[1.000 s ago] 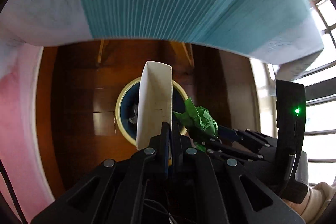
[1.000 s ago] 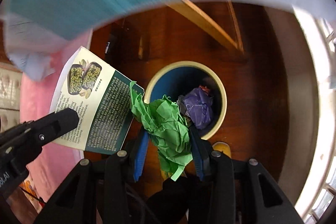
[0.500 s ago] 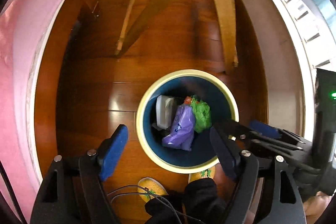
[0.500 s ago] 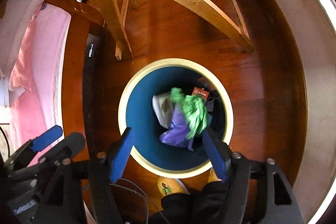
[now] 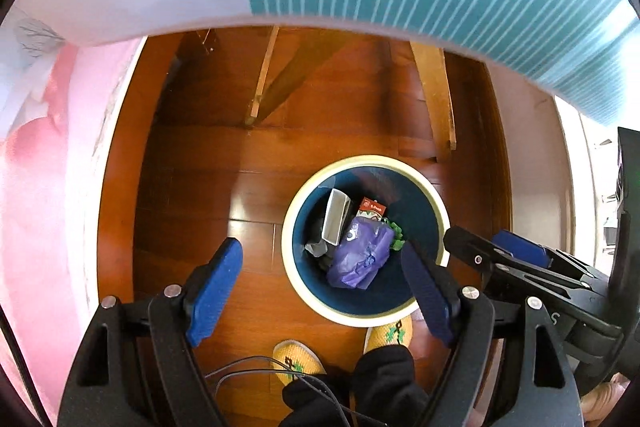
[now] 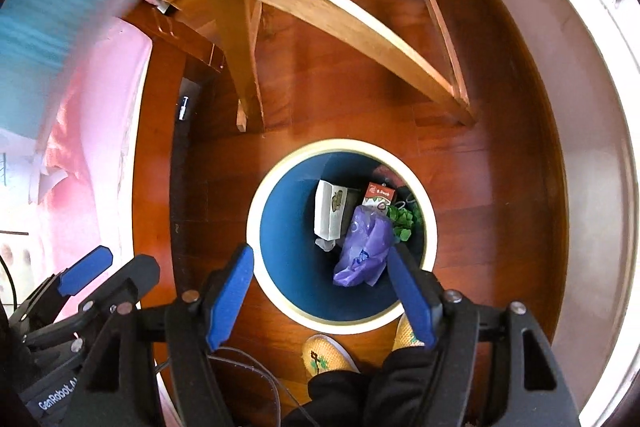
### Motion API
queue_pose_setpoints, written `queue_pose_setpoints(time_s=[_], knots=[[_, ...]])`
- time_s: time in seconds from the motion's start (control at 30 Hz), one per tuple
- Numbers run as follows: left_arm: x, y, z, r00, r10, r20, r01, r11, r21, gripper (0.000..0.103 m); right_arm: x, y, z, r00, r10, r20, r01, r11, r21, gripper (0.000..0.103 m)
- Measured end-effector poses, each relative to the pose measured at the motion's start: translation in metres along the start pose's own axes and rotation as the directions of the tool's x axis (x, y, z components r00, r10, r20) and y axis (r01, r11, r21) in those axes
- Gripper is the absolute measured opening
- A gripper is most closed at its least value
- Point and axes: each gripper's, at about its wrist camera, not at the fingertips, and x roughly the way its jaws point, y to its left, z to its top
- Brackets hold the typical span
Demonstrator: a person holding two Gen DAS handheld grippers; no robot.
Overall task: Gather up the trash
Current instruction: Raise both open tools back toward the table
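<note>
Hovering over the round bin point(image 5: 362, 315) on the wooden floor point(image 5: 192, 187), the left gripper point(image 5: 320, 283) and the right gripper point(image 6: 324, 291) both point steeply down, jaws spread wide with nothing between the blue pads. Each has just been opening. Trash already lies inside the bin: a white carton point(image 6: 328, 211), a purple bag point(image 6: 366, 247), crumpled green paper point(image 6: 406, 223) and a small red packet point(image 6: 378, 195). Finishing the drop well probably means lifting both grippers straight up, clear of the rim and the person's slippers point(image 5: 298, 357), before seeking more litter.
</note>
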Motion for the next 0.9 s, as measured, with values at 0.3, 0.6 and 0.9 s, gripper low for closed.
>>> queue_pose_setpoints(time_s=[0.3, 0.6, 0.9], knots=[[-0.07, 0.012, 0.004, 1.0, 0.002, 0.021, -0.002, 1.0, -0.028, 0.08, -0.061, 0.028, -0.014, 1.0, 0.002, 0.003, -0.002, 1.0, -0.027, 0.07], [-0.188, 0.026, 0.011, 0.995, -0.017, 0.102, 0.019, 1.0, -0.01, 0.08, -0.156, 0.071, -0.03, 0.999, 0.027, 0.017, -0.026, 0.996, -0.089, 0.07], [-0.298, 0.027, 0.027, 0.97, -0.021, 0.24, -0.002, 0.996, 0.093, 0.08, -0.263, 0.108, -0.026, 0.986, 0.035, 0.161, -0.002, 0.979, -0.202, 0.07]])
